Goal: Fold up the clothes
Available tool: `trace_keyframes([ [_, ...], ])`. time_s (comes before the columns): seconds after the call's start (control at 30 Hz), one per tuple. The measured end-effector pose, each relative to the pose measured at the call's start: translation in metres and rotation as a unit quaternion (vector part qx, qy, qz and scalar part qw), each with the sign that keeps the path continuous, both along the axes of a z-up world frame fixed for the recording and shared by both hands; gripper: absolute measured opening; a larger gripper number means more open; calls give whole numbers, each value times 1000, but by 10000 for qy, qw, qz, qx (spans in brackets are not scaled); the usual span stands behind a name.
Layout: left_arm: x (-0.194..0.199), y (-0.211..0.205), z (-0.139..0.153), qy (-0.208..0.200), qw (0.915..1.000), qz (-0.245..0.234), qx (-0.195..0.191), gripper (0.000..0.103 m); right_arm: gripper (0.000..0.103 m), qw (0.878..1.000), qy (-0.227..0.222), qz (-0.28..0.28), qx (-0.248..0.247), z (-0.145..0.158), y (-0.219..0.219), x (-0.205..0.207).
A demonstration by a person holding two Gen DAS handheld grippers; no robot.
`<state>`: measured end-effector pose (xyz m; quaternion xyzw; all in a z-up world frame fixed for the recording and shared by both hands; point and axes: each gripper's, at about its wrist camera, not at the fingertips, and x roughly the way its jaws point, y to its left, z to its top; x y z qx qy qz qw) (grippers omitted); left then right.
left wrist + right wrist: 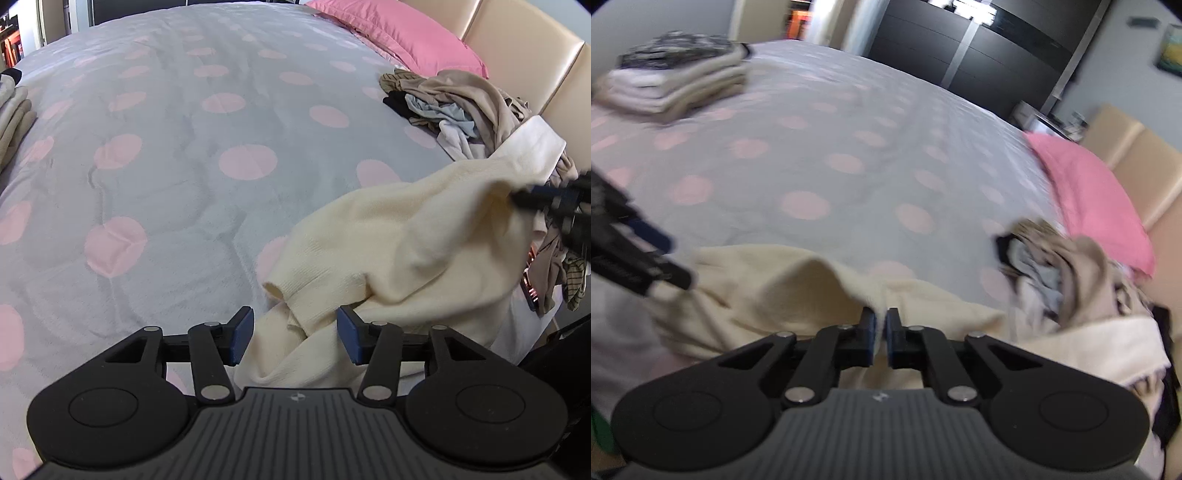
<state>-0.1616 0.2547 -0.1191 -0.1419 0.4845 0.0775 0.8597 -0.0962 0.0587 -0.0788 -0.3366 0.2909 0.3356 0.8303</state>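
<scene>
A cream knit sweater (406,236) lies bunched at the near right of the bed, one cuff pointing left. My left gripper (295,334) is open, its blue pads either side of a sweater fold without pinching it. In the right wrist view the same sweater (768,288) stretches across the near edge of the bed, and my right gripper (881,332) is shut on its upper edge, lifting a ridge of fabric. The right gripper shows blurred at the far right of the left wrist view (554,203); the left gripper appears at the left edge of the right wrist view (631,251).
The bed has a grey quilt with pink dots (221,166). A heap of unfolded clothes (461,107) lies by the pink pillow (406,37) and beige headboard (524,48). A stack of folded clothes (676,77) sits at the far corner. Dark wardrobes (960,51) stand beyond.
</scene>
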Motion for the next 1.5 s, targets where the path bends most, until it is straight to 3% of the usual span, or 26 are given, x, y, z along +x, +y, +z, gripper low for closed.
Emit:
trace_keyframes([
  [0.27, 7, -7, 1, -13, 9999, -117, 120, 48, 5, 9925, -17, -1178, -326, -5, -34, 64],
  [0.37, 14, -10, 2, 13, 9995, -227, 227, 48, 6, 9903, 248, -1286, -466, -15, -43, 76],
  [0.5, 23, -18, 0, 30, 9975, -581, 412, 48, 8, 9946, 229, -842, -555, -18, -43, 66],
  [0.67, 30, -25, -9, 234, 9936, -903, 636, 48, 21, 9979, -95, -64, -644, -7, -39, 42],
  [0.83, 33, -26, -14, 302, 9926, -976, 662, 48, 26, 9909, -395, 922, -899, -2, -30, 12],
  [0.97, 33, -25, -16, 310, 9928, -959, 641, 48, 29, 9729, -649, 1850, -1221, 1, -14, -10],
  [1.03, 33, -25, -17, 296, 9930, -952, 640, 48, 36, 9597, -684, 2361, -1359, 4, -5, -19],
  [1.1, 33, -24, -17, 285, 9933, -937, 618, 48, 43, 9411, -658, 2906, -1600, 4, 6, -26],
  [1.2, 32, -22, -17, 261, 9938, -892, 610, 48, 46, 9004, -649, 3740, -2125, -2, 25, -32],
  [1.3, 30, -18, -16, 240, 9945, -818, 612, 48, 46, 8708, -480, 4184, -2538, -9, 45, -27],
  [1.5, 27, -14, -14, 182, 9952, -744, 606, 48, 44, 8379, 269, 4411, -3205, -28, 74, 1],
])
